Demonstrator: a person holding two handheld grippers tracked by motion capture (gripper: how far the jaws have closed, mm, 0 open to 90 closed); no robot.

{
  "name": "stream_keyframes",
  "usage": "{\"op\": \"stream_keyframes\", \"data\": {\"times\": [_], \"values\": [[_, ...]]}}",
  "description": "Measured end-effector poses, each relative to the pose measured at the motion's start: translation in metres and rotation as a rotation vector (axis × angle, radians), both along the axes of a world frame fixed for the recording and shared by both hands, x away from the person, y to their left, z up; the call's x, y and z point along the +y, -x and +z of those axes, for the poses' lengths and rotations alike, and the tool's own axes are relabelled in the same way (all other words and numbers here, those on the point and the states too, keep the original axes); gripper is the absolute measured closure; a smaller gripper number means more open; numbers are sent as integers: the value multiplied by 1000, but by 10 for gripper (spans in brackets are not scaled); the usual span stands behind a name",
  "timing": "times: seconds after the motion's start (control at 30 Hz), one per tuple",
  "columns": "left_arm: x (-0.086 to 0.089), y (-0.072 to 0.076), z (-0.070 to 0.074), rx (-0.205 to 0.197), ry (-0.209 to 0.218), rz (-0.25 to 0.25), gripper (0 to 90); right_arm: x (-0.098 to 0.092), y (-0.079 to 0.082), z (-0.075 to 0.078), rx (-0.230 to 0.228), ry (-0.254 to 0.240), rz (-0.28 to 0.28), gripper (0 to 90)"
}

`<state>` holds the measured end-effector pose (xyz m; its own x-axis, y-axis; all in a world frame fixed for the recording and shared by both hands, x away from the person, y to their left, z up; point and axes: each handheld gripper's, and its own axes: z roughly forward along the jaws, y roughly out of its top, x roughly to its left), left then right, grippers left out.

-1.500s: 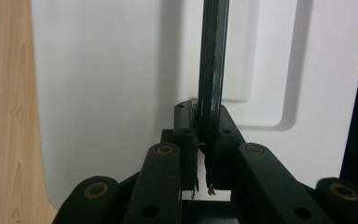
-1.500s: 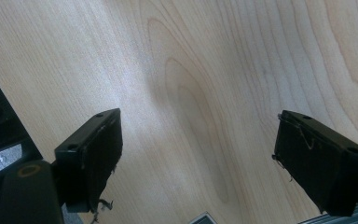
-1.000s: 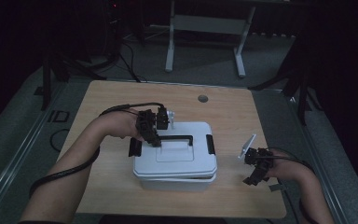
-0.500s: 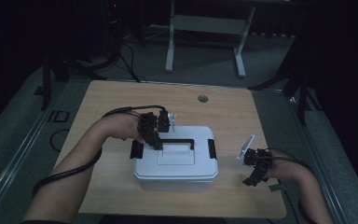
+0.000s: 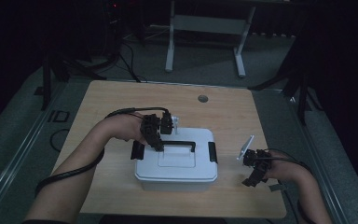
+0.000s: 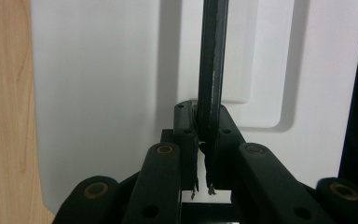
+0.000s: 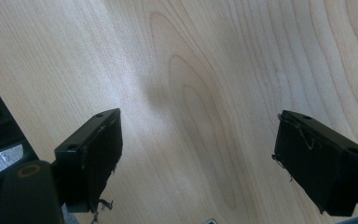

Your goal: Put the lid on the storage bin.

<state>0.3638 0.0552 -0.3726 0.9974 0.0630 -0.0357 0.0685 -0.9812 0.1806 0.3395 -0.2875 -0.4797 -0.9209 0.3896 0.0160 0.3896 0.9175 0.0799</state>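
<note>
A white box (image 5: 176, 161) sits on the wooden table (image 5: 121, 100), near the edge where the person is. The box has a white lid with a black handle (image 5: 179, 144) across its top and a black clip (image 5: 212, 151) at each short end.

The left gripper (image 5: 158, 145) is over the box, at the left end of the handle. In the left gripper view its jaws are pressed together on the thin black handle (image 6: 212, 70), which runs up between them with the white lid (image 6: 102, 93) behind it. So the grab is done.

The right gripper (image 5: 254, 172) is on the table to the right of the box, well apart from it. In the right gripper view its jaws stand spread wide with nothing between them, and just the bare wood of the table (image 7: 200, 93) lies under them.

Judging from this, the work looks to be at an early part. The handle is caught, but the box looks like it is resting on the table and the lid looks shut. It is too dark and small to tell if the clips are locked or undone. What seems left is to lift the box or its lid by the handle. The right gripper has no job yet and could help by holding the box or working a clip.
</note>
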Motion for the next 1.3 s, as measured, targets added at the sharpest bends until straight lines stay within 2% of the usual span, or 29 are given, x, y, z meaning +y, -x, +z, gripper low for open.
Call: {"op": "stream_keyframes", "data": {"times": [0.13,0.2,0.23,0.3,0.37,0.43,0.47,0.5,0.53,0.6,0.63,0.77,0.87,0.9,1.2,1.27,1.3], "values": [[0,-1,0,2,-2,-2,833,-1,0,-2,4,-2,-1,148],[1,-1,0,-1,11,7,825,-1,0,-2,3,-4,-3,148],[2,-2,1,-11,16,14,776,-1,0,-2,3,-6,-2,148],[6,-4,1,-5,27,35,738,-1,1,-1,1,-9,-1,148],[9,-6,0,-6,33,63,614,-1,1,-1,0,-6,-1,148],[13,-8,0,-24,39,95,549,-1,0,0,0,-5,-4,148],[16,-9,1,-19,57,116,492,-1,0,0,0,-4,-4,148],[16,-9,1,-19,57,116,425,-1,0,0,-1,-3,-3,148],[21,-10,3,-41,92,147,349,-1,0,0,-2,-4,-2,148],[27,-11,5,-34,123,152,243,-1,0,1,-2,-5,-6,148],[29,-10,5,-34,138,161,230,-1,0,2,-2,-7,-7,148],[36,-9,5,-33,150,173,135,-3,0,4,-8,-15,-17,148],[42,-8,3,-71,148,179,59,-3,-1,4,-10,-10,-19,148],[44,-7,2,-93,142,175,50,-3,-1,4,-8,-9,-18,147],[66,-5,-4,-93,163,212,24,-2,-2,3,-8,-12,-20,148],[74,-3,-5,-121,164,224,23,-1,-2,4,-10,-12,-21,147],[74,-3,-5,-121,164,224,23,-1,-3,4,-12,-13,-21,148]]}}
